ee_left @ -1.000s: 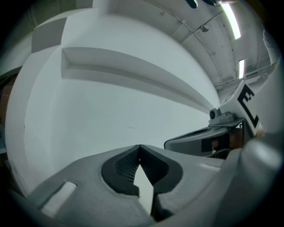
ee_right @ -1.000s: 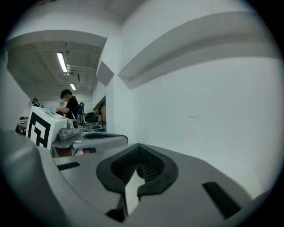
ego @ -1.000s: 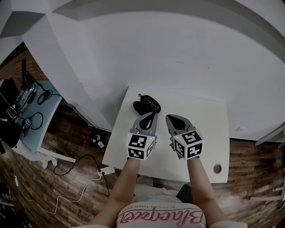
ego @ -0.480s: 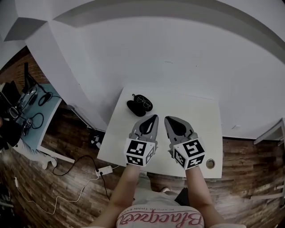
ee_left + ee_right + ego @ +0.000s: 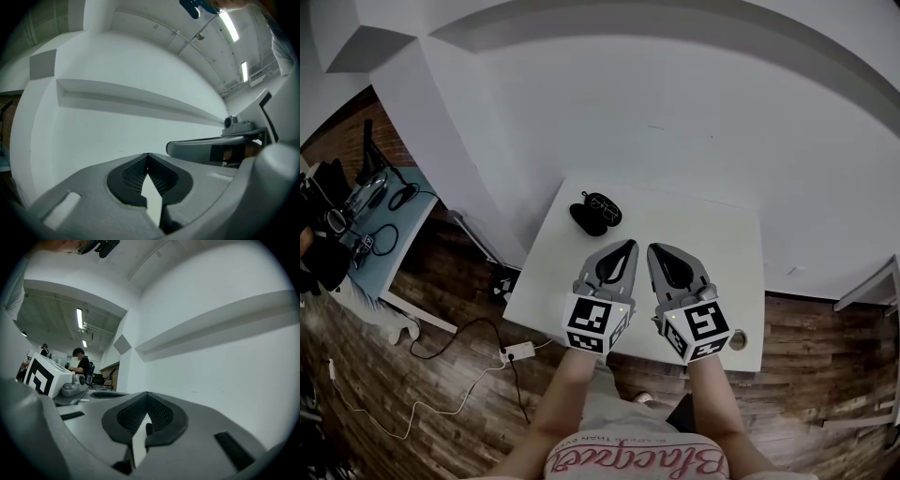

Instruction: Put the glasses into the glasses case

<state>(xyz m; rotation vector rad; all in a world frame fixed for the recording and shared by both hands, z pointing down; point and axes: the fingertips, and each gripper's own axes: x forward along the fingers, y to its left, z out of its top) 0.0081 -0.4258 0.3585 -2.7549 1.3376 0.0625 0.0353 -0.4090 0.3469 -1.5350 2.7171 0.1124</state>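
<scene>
The glasses [image 5: 604, 203] lie on the open black glasses case [image 5: 585, 218]. I cannot tell if they sit right inside it. Both are at the far left corner of the white table [image 5: 722, 234], at about 11 o'clock from the two tools.

The left gripper [image 5: 627, 245] and the right gripper [image 5: 654, 249] hang side by side over the near part of the table. They are well apart from the case. Each one has its jaws closed tip to tip with nothing between them.

A white wall [image 5: 675, 103] stands behind the table at 12 o'clock. The floor [image 5: 441, 375] is dark wood with a white cord [image 5: 441, 412] on it. A light blue side table [image 5: 398, 230] stands at 9 o'clock.

Since a second ago the tools have stayed closed and together. The glasses and case have stayed at their corner. The whole table has slid up a little in the head view.
</scene>
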